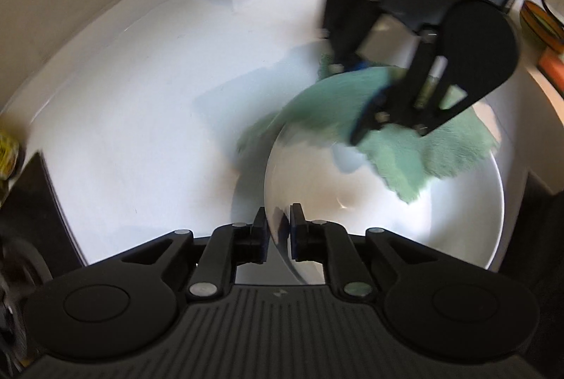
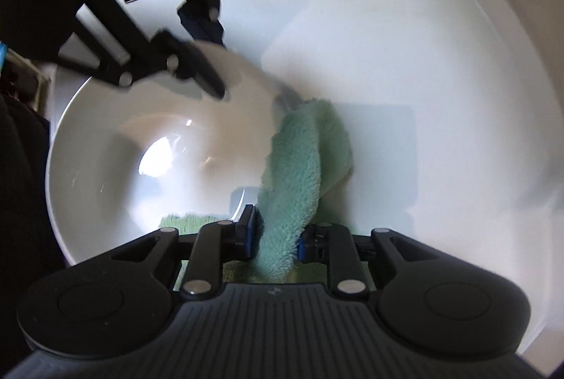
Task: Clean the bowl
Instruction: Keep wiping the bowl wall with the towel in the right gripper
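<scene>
Two claws pinching: left claw on bowl rim, right claw on cloth.

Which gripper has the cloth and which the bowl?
The right gripper has its jaws shut on the green cloth. The left gripper instead pinches the rim of the white bowl.

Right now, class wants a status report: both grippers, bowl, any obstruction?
Left gripper clamps bowl rim. Right gripper grips green cloth, draped over rim. Nothing in the way.
</scene>
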A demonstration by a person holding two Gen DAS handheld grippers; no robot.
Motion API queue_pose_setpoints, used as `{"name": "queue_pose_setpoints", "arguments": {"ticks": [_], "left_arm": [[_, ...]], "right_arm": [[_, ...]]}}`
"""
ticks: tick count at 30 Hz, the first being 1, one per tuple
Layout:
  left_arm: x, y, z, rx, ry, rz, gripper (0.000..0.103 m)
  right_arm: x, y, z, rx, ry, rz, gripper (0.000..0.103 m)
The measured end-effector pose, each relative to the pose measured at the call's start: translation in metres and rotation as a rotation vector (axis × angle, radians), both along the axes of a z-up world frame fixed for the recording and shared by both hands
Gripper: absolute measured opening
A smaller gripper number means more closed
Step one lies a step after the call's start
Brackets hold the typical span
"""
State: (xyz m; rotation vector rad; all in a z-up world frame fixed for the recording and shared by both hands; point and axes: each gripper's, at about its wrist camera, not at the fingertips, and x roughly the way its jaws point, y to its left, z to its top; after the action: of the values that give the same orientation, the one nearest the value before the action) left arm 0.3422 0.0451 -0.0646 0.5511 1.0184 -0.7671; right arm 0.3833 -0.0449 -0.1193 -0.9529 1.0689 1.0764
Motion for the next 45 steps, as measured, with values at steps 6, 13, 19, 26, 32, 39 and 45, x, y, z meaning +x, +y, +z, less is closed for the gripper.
{"name": "queue_pose_setpoints", "arguments": {"ticks": [6,13,19,26,32,39,45], "left_arm": [[0.0,0.006,0.002,-0.056,0.021,0.108,0.011],[-0.03,0.041,0.007,-0.193,0.063,0.396,0.011],[-0.026,0.037,0.007,-0.159,0.059,0.304,0.009],[-0.018,0.026,0.007,-0.046,0.016,0.074,0.007],[-0.018,0.035,0.005,-0.083,0.019,0.125,0.008],[-0.051,0.06,0.004,-0.14,0.072,0.385,0.009],[-0.054,0.061,0.003,-0.131,0.071,0.398,0.006]], "right_arm": [[0.003,0.033,-0.004,0.034,0.01,0.058,0.022],[0.013,-0.004,-0.008,0.175,0.086,-0.236,0.017],[-0.021,-0.022,-0.012,0.122,0.112,-0.234,0.017],[-0.01,-0.001,-0.016,0.019,0.078,-0.066,0.02],[-0.001,0.028,-0.023,0.08,0.054,-0.043,0.022],[0.001,-0.006,-0.016,0.183,0.115,-0.194,0.018],[-0.02,-0.026,-0.011,0.176,0.102,-0.248,0.017]]}}
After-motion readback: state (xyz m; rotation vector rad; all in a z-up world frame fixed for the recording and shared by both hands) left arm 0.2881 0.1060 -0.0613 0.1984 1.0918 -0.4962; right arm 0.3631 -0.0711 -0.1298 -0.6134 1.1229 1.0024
